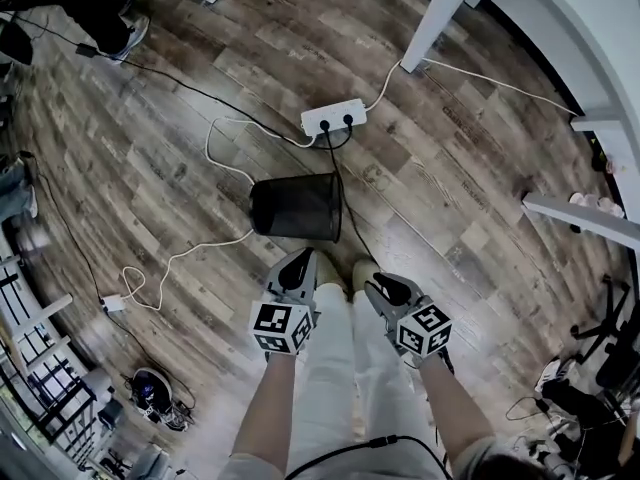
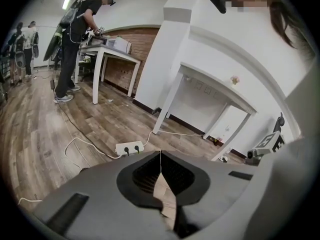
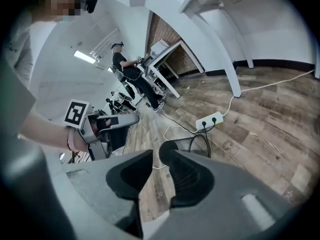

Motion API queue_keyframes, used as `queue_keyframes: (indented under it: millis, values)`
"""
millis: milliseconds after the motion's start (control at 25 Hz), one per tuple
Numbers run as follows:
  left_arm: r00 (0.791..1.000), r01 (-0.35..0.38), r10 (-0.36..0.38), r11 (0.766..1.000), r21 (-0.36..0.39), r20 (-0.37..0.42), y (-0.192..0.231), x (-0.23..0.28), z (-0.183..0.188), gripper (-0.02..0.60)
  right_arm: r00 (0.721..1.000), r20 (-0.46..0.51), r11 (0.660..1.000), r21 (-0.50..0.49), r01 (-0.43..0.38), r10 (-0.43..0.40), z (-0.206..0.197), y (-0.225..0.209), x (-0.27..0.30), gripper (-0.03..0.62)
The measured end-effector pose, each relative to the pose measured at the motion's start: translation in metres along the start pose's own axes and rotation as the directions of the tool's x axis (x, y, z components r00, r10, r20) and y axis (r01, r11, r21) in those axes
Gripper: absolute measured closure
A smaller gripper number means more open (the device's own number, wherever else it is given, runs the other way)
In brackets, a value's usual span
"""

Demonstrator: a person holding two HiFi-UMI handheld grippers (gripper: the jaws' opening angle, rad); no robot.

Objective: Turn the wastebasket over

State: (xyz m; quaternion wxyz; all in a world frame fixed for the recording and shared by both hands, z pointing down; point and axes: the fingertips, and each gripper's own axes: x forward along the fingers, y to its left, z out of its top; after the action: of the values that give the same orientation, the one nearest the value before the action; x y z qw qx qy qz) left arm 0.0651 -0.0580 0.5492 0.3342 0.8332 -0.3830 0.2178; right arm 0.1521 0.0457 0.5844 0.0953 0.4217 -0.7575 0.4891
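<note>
The wastebasket (image 1: 297,206) lay on its side across mid-frame, just above my pressed-together left gripper (image 1: 296,265), farther from my spread, empty right gripper (image 1: 383,290).

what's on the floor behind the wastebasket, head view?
A white power strip with two black plugs in it, apart from the wastebasket. A white cord loops off to its left. The floor under the basket is covered.

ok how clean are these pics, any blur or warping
Head view: wastebasket crisp, floor planks bow outward, left edge smeared. Left gripper view: heavy fisheye, dark vignetted corners. Right gripper view: same bend, ceiling light blown out.
</note>
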Motion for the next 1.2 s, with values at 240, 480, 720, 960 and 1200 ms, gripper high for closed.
queue_keyframes:
  millis: [240, 480, 720, 960, 1200]
  values:
    - [0.993, -0.030, 0.034, 0.999, 0.033, -0.116, 0.035, 0.057, -0.042, 0.562, 0.999, -0.031, 1.000, -0.009, -0.012, 0.012, -0.011, -0.026, 0.046, 0.488]
    - [0.980, -0.058, 0.067, 0.997, 0.050, -0.186, 0.061, 0.105, -0.067, 0.508, 1.000, -0.020, 0.998, 0.056, -0.014, 0.016, -0.029, -0.058, 0.082, 0.484]
    - [0.933, -0.083, 0.131, 0.984, 0.156, -0.334, 0.081, 0.150, -0.100, 0.422, 1.000, 0.006, 0.993, 0.120, 0.005, -0.006, -0.049, -0.078, 0.106, 0.484]
    - [0.866, -0.147, 0.257, 0.950, 0.274, -0.428, 0.094, 0.197, -0.136, 0.337, 0.999, 0.035, 0.988, 0.153, 0.010, -0.015, -0.070, -0.099, 0.115, 0.484]
    - [0.776, -0.278, 0.454, 0.869, 0.410, -0.437, 0.120, 0.222, -0.165, 0.299, 0.997, 0.073, 0.984, 0.177, 0.026, -0.040, -0.086, -0.125, 0.107, 0.484]
